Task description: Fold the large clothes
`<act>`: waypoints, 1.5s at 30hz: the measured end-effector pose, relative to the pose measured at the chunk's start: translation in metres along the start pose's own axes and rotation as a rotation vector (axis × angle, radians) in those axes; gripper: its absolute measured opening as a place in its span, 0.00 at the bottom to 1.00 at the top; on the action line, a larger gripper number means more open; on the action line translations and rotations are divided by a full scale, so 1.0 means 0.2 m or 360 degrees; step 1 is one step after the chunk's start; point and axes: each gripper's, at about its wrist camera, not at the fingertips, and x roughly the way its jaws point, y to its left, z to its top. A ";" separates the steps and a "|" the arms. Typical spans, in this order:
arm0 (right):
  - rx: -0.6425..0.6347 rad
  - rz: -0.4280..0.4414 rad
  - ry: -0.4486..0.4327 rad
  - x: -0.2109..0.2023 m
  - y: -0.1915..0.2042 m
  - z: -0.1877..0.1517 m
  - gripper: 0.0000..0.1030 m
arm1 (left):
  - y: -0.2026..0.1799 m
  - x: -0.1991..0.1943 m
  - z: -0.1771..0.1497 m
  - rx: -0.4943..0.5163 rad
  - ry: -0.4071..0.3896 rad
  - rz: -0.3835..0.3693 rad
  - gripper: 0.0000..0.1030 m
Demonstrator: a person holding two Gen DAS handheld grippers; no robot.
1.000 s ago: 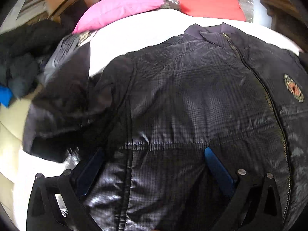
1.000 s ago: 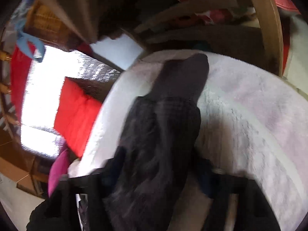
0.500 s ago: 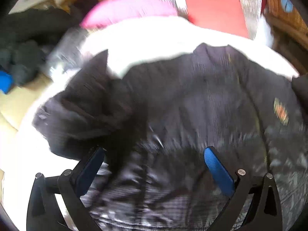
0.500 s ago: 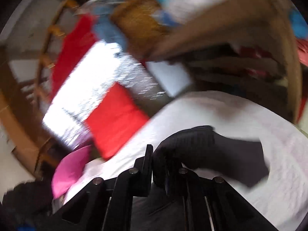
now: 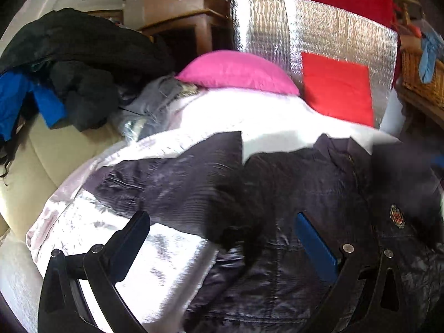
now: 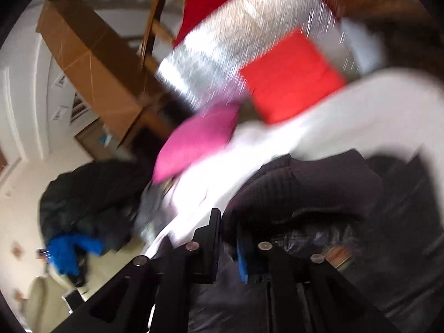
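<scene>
A large black quilted jacket (image 5: 313, 194) with a front zip and a chest badge (image 5: 396, 216) lies on a white blanket (image 5: 272, 116). Its left sleeve (image 5: 172, 177) stretches out to the left. My left gripper (image 5: 222, 224) is open and empty, hovering above the jacket near the sleeve's base. My right gripper (image 6: 229, 230) is shut on the jacket's other sleeve (image 6: 305, 188), holding the dark cuff lifted over the jacket body. The right wrist view is motion-blurred.
A pink pillow (image 5: 236, 72) and a red cushion (image 5: 338, 86) lie at the back against a silver foil panel (image 5: 305, 33). A pile of black and blue clothes (image 5: 63, 77) sits on a cream sofa at left. A wicker basket (image 5: 424, 75) stands at right.
My right gripper closed on the right sleeve and swung it up and toward the jacket's middle. My left gripper pulled back and left; the left sleeve now lies spread out.
</scene>
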 end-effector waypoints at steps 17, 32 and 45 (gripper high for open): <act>0.0127 -0.0373 -0.0102 -0.48 -0.45 -0.02 0.82 | -0.32 -0.08 -0.07 0.0079 -0.0059 -0.0537 1.00; 0.0289 -0.0697 0.0264 -0.14 -1.05 0.07 0.38 | -0.86 0.34 -0.12 0.0320 0.0252 -0.0533 0.72; 0.0190 -0.0771 0.0254 -0.22 -1.03 0.08 0.23 | -0.38 0.19 0.03 0.0122 0.0170 -0.0320 0.35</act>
